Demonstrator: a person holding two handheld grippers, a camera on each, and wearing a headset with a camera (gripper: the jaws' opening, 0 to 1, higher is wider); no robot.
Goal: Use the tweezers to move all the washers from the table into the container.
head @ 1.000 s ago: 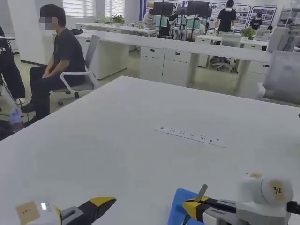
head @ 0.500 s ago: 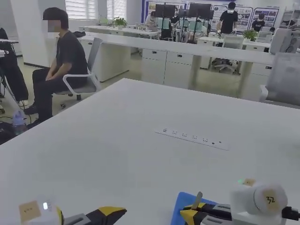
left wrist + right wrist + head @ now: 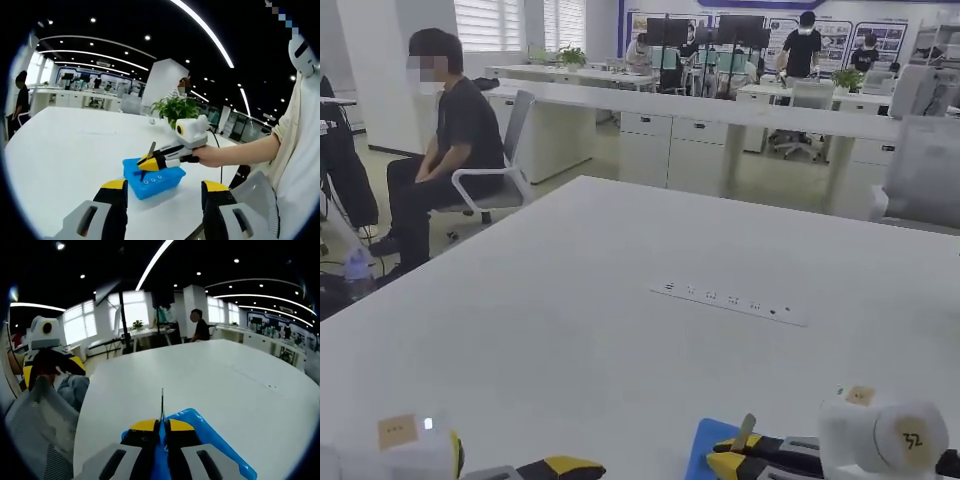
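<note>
Blue container (image 3: pixel 146 192): sits on the white tabletop (image 3: pixel 570 330), at the edge nearest the person and directly under the right tool.
Washers (image 3: pixel 152 179): a short row of small pale rings lies in the container, most likely these. Any left on the tabletop would be too small to make out.
Right tool (image 3: pixel 144 163): clenched on the tweezers (image 3: pixel 151 149). In the right gripper view its yellow-tipped jaws press together around the thin metal.
Tweezers: the upper end juts past the jaws and the dark tips slant down into the container, close over the rings. I cannot tell whether they touch, or whether a washer is pinched between them.
Left tool (image 3: pixel 166 184): released, jaws wide apart and holding nothing. It is low over the tabletop, near the container but apart from it.
Step in hand: judged to be a drop-off, with the tweezer tips inside the container.
Next move: probably ease the squeeze so any washer falls, lift clear of the rim, then look over the tabletop for more. A thin ring lying flat calls for a steady, low approach.
</note>
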